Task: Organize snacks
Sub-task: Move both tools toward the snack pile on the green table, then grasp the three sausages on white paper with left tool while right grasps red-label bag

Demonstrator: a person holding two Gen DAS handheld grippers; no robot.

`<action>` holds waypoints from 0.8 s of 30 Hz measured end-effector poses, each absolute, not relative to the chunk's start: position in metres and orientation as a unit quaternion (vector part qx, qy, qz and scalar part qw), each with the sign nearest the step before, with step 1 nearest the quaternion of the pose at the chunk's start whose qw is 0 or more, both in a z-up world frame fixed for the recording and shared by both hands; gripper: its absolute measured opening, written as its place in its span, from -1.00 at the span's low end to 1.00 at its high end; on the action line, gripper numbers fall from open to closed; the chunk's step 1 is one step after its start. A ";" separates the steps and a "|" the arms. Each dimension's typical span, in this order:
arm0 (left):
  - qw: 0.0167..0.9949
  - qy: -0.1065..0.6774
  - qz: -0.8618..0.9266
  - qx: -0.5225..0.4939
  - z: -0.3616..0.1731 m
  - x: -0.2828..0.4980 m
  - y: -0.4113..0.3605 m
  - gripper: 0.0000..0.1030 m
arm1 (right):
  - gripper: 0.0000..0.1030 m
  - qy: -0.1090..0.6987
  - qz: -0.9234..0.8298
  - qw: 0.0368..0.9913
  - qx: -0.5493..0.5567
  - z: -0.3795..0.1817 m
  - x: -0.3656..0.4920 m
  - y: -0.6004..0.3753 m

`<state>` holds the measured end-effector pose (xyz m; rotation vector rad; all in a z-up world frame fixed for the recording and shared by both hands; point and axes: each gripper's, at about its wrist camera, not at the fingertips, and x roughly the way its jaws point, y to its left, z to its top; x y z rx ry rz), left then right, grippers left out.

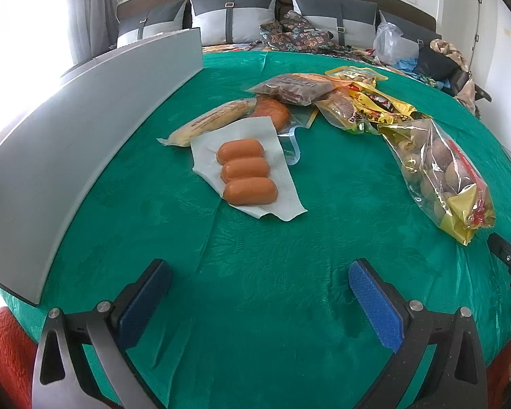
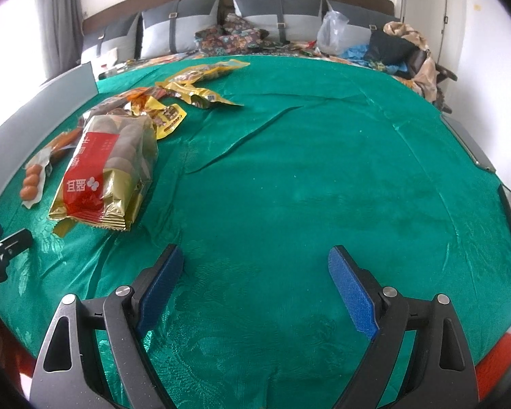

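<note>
Snacks lie on a green cloth. Three orange sausages sit on a white napkin. Behind them lie a long wrapped bread stick, an orange pack, a brown snack bag and yellow packets. A clear and gold bag of round snacks lies at the right; it also shows in the right wrist view. My left gripper is open and empty, well short of the sausages. My right gripper is open and empty over bare cloth, right of the bag.
A grey board stands along the cloth's left edge. Grey pillows, patterned fabric and a plastic bag lie on the bed behind. The right gripper's tip shows at the left view's right edge.
</note>
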<state>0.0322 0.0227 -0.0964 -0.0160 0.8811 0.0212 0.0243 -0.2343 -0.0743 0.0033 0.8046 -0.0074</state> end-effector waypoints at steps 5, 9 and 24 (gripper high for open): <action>0.905 0.426 0.010 -0.007 -0.097 0.032 0.022 1.00 | 0.74 0.390 -0.004 0.921 0.001 -0.075 0.024 -0.234; 0.905 0.426 0.009 -0.007 -0.097 0.032 0.022 1.00 | 0.74 0.390 -0.004 0.921 0.001 -0.075 0.024 -0.234; 0.880 0.465 -0.023 -0.098 -0.085 0.043 0.055 1.00 | 0.74 0.390 -0.004 0.921 0.001 -0.075 0.024 -0.234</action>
